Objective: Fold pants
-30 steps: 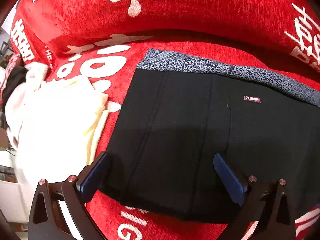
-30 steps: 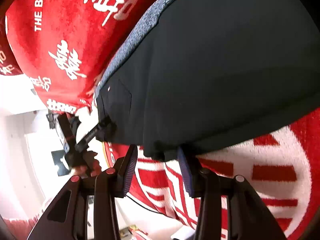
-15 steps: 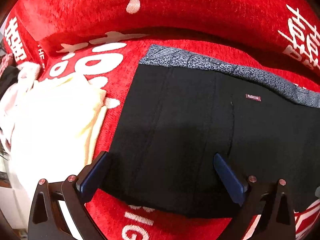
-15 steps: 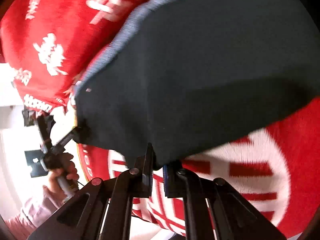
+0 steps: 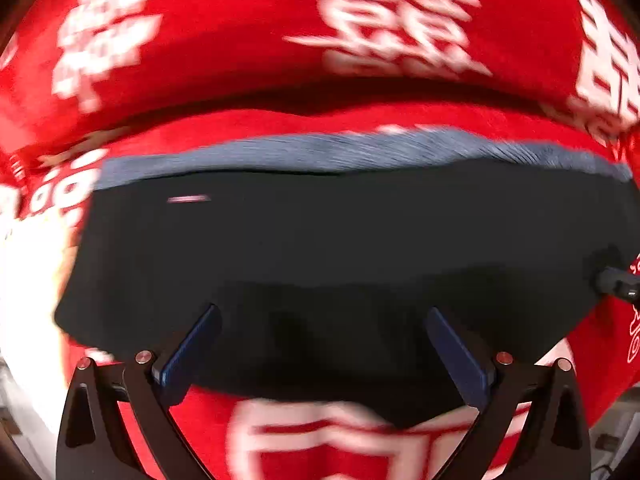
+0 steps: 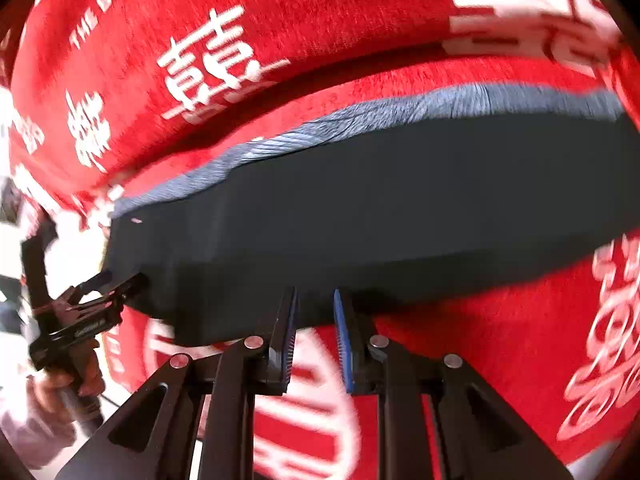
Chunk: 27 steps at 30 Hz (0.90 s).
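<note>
Black pants with grey patterned waistband [image 5: 344,248]: motion-smeared, small label at ten o'clock unreadable, three o'clock corner cut by the frame. Red plush cover with white characters [image 5: 248,52]: lettering blurred throughout. Pale mass at nine o'clock [image 5: 28,280]: overexposed, unidentifiable.

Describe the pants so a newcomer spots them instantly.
Start from the red cover with white characters filling both views. On it lies one flat dark slab, the folded pants. Only they are black, edged along the far side by a grey-blue patterned waistband.
</note>
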Each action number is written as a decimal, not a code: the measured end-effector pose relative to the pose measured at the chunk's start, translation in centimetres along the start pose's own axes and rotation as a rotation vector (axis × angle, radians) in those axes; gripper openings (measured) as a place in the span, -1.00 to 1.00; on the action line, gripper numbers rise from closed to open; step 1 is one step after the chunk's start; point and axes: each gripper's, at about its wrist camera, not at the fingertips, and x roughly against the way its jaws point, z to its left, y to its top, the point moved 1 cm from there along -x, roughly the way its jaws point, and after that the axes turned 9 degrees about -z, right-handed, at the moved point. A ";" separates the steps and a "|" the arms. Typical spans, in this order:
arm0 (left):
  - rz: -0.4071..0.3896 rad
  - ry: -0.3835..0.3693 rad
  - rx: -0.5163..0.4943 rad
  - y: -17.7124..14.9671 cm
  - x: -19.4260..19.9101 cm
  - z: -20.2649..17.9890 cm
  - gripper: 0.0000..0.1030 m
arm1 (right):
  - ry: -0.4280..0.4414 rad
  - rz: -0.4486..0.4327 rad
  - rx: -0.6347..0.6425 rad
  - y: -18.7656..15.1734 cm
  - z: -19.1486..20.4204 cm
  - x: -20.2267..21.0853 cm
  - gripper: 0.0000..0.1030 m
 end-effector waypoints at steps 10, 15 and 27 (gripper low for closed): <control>0.017 0.124 -0.029 1.6 -1.8 -0.9 1.00 | -0.053 -0.091 -0.175 4.4 -8.4 0.7 -0.70; -0.057 0.110 -0.002 6.9 -3.1 -4.3 1.00 | 0.009 -0.103 -0.089 8.1 -7.1 -1.3 -0.65; -0.020 0.184 0.212 9.1 -9.6 -2.6 1.00 | -0.062 -0.132 -0.145 12.7 -12.9 -5.8 -0.66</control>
